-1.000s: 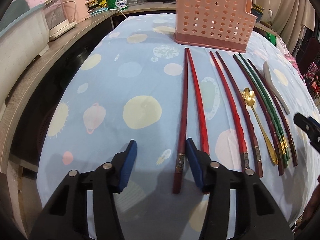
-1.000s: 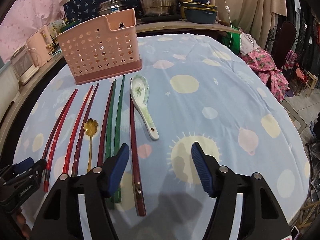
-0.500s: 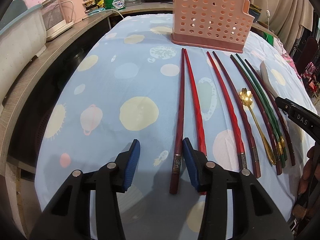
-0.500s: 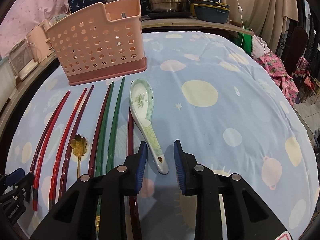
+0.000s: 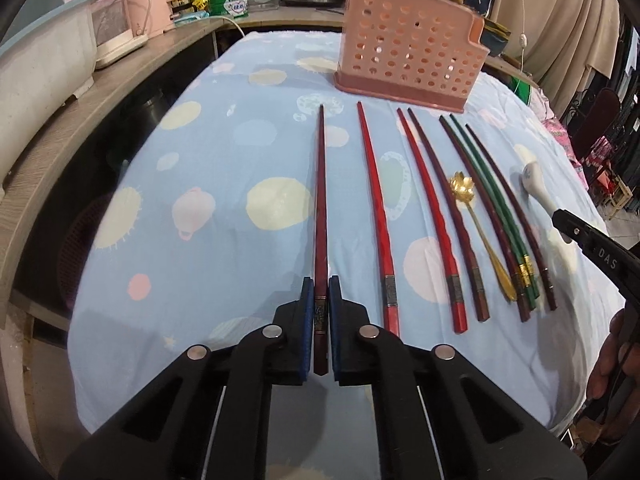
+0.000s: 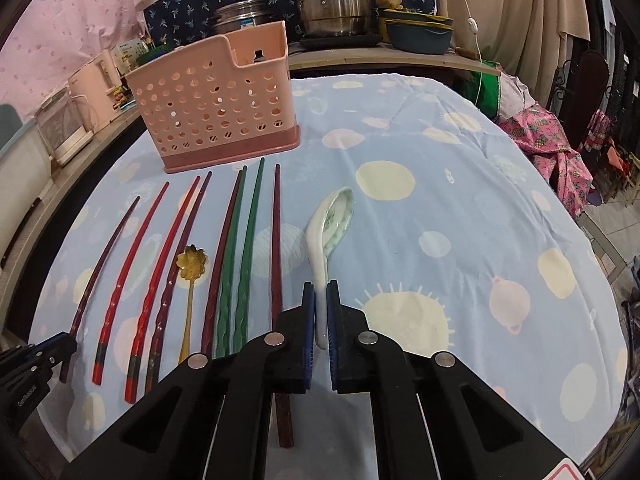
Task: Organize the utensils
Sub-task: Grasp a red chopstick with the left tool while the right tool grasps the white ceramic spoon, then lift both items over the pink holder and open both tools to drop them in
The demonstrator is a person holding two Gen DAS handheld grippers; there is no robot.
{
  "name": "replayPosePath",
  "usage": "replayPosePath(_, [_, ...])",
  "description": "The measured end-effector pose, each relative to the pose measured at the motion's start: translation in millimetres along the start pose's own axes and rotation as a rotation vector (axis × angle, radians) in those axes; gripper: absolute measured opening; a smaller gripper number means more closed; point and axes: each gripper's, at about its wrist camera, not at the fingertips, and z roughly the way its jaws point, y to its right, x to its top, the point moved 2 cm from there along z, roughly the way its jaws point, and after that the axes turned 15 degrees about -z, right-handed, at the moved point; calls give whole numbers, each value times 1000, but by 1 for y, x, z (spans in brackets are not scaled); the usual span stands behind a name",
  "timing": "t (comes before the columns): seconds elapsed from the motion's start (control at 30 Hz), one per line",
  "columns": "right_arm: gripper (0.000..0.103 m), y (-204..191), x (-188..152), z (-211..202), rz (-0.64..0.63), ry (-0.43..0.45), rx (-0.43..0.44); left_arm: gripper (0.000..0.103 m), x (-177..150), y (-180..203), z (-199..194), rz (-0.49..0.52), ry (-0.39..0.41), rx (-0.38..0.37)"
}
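Left gripper [image 5: 321, 312] closing, pinching dark red chopstick [image 5: 321, 208]; right gripper [image 6: 320, 320] pinching white spoon [image 6: 326, 236] handle; other chopsticks beside, pink basket [image 6: 208, 104] behind, on counter [image 6: 460, 208].

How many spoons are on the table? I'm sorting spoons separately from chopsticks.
2. A gold flower spoon lies among the chopsticks. A white ceramic spoon lies to their right, its handle gripped as the right claw closes. None seems hidden.

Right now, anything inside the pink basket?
Through the pink basket's notch only a small dark bottle top shows, inside or behind, cannot tell. No utensils stick out above the rim. The perforated walls hide the bottom.
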Motion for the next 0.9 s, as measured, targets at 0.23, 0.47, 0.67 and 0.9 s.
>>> replayPosePath(0.23, [6,6,17,-40,12,79,5,7,25,-2,-42,-19,88,-41])
replayPosePath(0.47, [6,12,44,-65,20,150,21,7,67,4,-79,-32,189,-76])
replayPosePath(0.67, [6,17,77,-75,16,206,45,7,118,24,-109,-19,282,-122])
replayPosePath(0.9, [6,30,135,-74,51,297,135,7,187,54,-137,-5,406,-165])
